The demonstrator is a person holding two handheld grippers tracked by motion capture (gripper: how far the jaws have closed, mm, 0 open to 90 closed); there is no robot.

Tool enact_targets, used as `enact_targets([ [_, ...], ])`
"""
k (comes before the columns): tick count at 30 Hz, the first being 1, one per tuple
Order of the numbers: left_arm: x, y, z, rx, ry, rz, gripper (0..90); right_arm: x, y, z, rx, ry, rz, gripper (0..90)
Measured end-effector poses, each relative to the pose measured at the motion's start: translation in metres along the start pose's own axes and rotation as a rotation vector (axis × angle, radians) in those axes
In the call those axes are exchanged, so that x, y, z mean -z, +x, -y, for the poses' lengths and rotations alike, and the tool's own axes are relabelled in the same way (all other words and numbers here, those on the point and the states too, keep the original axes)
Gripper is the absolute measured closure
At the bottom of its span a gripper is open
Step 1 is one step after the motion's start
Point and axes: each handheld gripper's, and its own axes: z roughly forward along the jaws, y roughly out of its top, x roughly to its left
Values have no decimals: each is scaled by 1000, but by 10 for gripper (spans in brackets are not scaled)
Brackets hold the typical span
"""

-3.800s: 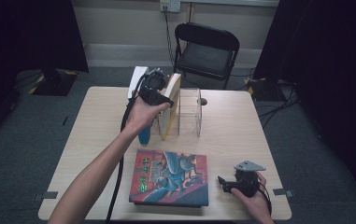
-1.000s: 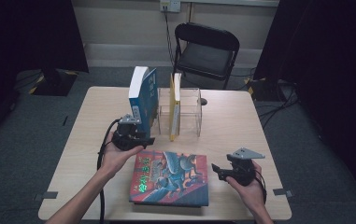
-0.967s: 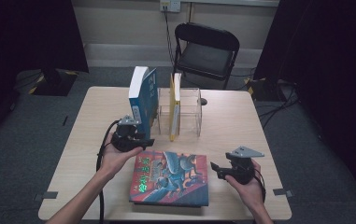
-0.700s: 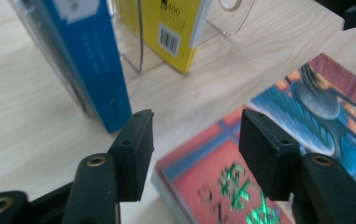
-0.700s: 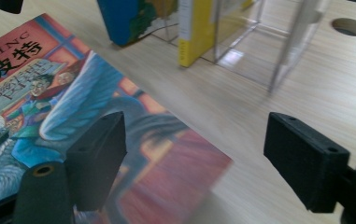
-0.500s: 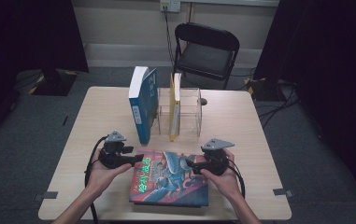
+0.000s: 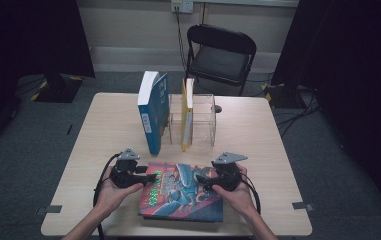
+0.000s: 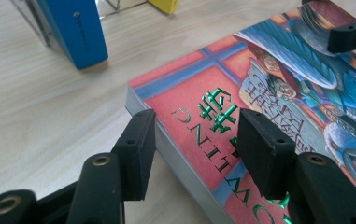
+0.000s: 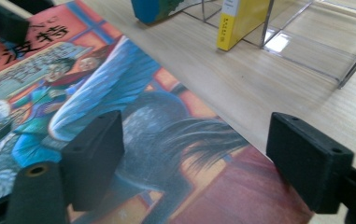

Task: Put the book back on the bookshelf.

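You see the pale wooden table [image 7: 103, 135] evenly lit from above; surroundings stay dark, near black jaws blur slightly.

Flat book [image 7: 183, 192] lies before the rack [image 7: 198, 120] holding two upright books

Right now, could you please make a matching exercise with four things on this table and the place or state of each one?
Things:
1. blue book
2. yellow book
3. picture book
4. left tool

Places or states:
A. lies flat at the near table edge
B. stands inside the clear rack
C. open, astride the flat book's edge
D. stands just outside the rack, at its left

Pairs: 1-D, 2-B, 3-A, 4-C
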Motion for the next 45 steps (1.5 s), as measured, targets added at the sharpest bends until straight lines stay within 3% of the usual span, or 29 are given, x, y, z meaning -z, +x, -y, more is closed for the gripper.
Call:
enact_targets([
  [7, -18, 0, -16, -21, -6, 27, 518, 16, 9, 8, 36, 10, -4, 325],
  [16, -43, -4, -41, -86, 24, 67, 554, 35, 19, 23, 32, 11, -30, 372],
  [19, -52, -11, -49, -132, 18, 35, 574, 41, 23, 27, 30, 16, -37, 370],
  [22, -55, -9, -52, -124, 22, 62, 574, 45, 24, 30, 31, 23, -42, 371],
  [28, -45, -4, -37, -76, -8, 103, 565, 42, 20, 29, 12, 23, -70, 372],
  [33, -27, -11, -22, -120, 7, 84, 541, 34, 22, 22, 17, 24, -68, 377],
  [37, -10, -11, -5, -114, 9, 104, 519, 31, 22, 21, 14, 22, -70, 377],
  [39, 1, -14, 6, -126, -17, 62, 517, 31, 20, 21, 4, 22, -79, 376],
  [45, 24, -15, 29, -119, -15, 92, 491, 29, 16, 22, -18, 18, -95, 375],
])
